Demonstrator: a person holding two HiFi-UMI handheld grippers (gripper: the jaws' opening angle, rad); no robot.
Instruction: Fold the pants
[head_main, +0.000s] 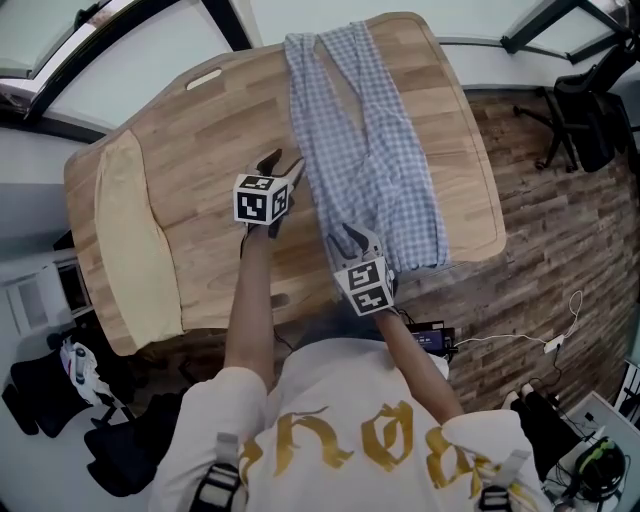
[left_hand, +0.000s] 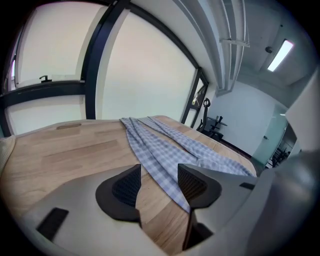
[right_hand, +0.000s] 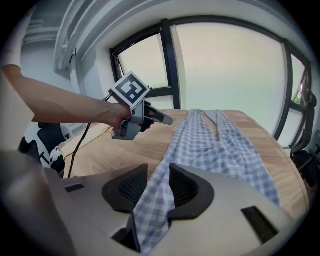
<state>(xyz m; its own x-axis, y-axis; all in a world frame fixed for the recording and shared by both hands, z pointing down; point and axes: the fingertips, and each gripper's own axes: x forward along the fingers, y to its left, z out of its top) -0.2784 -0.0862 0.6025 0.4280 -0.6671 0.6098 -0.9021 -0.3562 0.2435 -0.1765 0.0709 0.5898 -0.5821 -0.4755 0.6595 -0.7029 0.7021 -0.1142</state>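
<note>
Thin blue-and-white checked pants (head_main: 370, 150) lay lengthwise, softly creased, across the upper centre of the rounded pale wooden table (head_main: 200, 140). The left gripper (left_hand: 159, 182) held its ribbed dark pads apart above bare wood beside the cloth's edge. The right gripper (right_hand: 159, 187) also stood parted, a fold of the fabric running slack between its pads.

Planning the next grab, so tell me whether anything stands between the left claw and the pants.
Nothing visible does. Only table wood shows between the open left claw and the pants, whose edge lies just ahead of it.
</note>
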